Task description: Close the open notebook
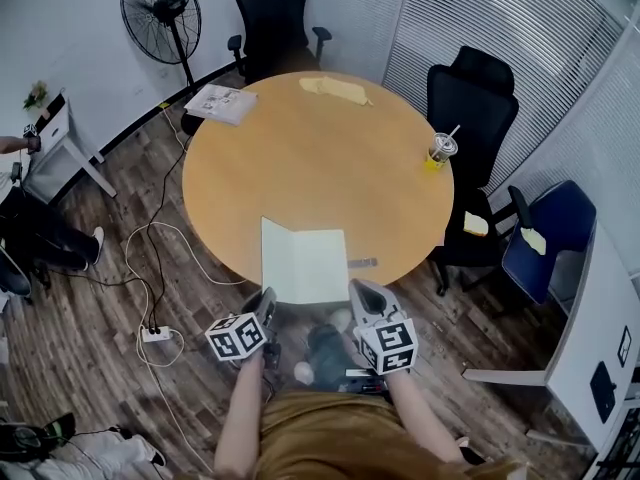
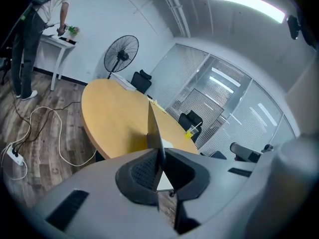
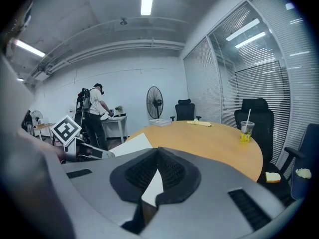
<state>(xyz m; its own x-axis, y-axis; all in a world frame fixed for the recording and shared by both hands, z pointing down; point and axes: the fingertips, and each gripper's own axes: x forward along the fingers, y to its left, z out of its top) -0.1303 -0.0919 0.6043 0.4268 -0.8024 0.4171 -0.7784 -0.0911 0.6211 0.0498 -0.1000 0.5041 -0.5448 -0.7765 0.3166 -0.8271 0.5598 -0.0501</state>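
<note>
The notebook lies open with white pages at the near edge of the round wooden table. Its left leaf is lifted and stands almost upright, edge-on in the left gripper view. My left gripper is shut on the lower corner of that leaf. My right gripper sits at the notebook's near right corner, pads together, and nothing shows between them. The raised white leaf appears to its left in the right gripper view.
A drink cup with a straw stands at the table's right edge, a stack of papers and a yellow cloth at the far side, a small dark item beside the notebook. Black chairs, a fan and floor cables surround the table.
</note>
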